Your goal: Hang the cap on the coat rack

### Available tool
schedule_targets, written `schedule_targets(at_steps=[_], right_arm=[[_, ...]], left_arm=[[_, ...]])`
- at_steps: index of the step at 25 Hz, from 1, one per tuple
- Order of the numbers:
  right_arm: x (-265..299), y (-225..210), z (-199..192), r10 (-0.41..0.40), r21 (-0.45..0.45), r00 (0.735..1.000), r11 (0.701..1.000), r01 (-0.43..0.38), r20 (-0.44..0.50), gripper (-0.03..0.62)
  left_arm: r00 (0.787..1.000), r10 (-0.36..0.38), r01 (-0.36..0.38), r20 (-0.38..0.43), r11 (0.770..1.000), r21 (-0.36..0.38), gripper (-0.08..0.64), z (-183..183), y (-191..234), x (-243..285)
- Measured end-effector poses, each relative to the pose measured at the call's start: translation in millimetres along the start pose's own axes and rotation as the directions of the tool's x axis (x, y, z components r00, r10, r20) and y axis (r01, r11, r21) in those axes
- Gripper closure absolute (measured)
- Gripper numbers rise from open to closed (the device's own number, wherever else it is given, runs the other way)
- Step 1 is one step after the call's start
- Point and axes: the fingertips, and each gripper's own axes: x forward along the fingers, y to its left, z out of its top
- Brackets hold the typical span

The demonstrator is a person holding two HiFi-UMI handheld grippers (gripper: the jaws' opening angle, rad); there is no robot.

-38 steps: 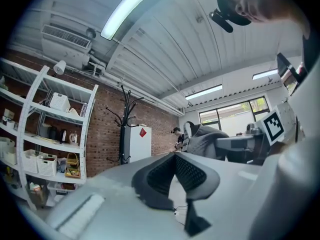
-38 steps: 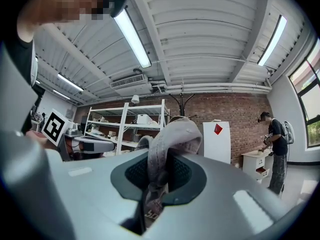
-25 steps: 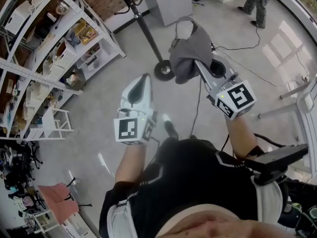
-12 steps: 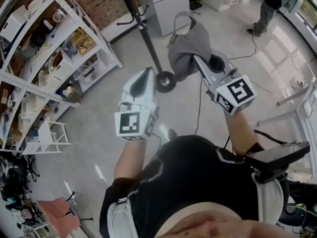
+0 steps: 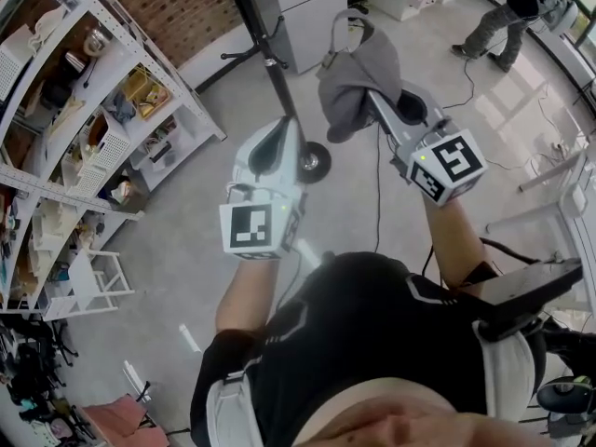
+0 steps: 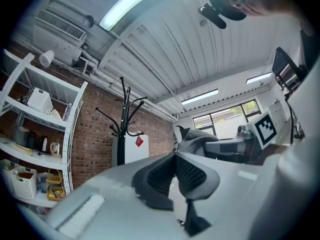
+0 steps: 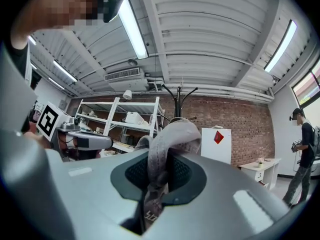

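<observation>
Right gripper (image 5: 371,101) clamps the cap (image 5: 358,73) beside the coat rack (image 5: 271,56). Left gripper (image 5: 277,130), jaws together, fronts its pole above open floor (image 5: 186,217).

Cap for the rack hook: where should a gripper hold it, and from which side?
By the fabric on the person's side, as the right gripper is shut on the cap now. The strap loop stands open at the far end, toward the coat rack, so gripping from the near side probably leaves that loop free to drop over a hook.
</observation>
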Motion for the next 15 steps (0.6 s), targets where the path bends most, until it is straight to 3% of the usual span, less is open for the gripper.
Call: schedule_targets(at_steps=[8,15], right_arm=[[46.6,-11.4,9.9,-0.021,-0.014,1.0,1.0,0.021,0.004,0.557],[88.1,-45.5,8.4,-0.017,-0.016,0.999,1.0,0.018,0.038,0.557]], left_arm=[[0.998,-0.02,0.017,-0.066,0.999,-0.052,0.56,-44.8,24.5,5.3],[0.993,0.004,-0.011,-0.115,0.998,-0.061,0.56,-86.3,40.7,19.3]])
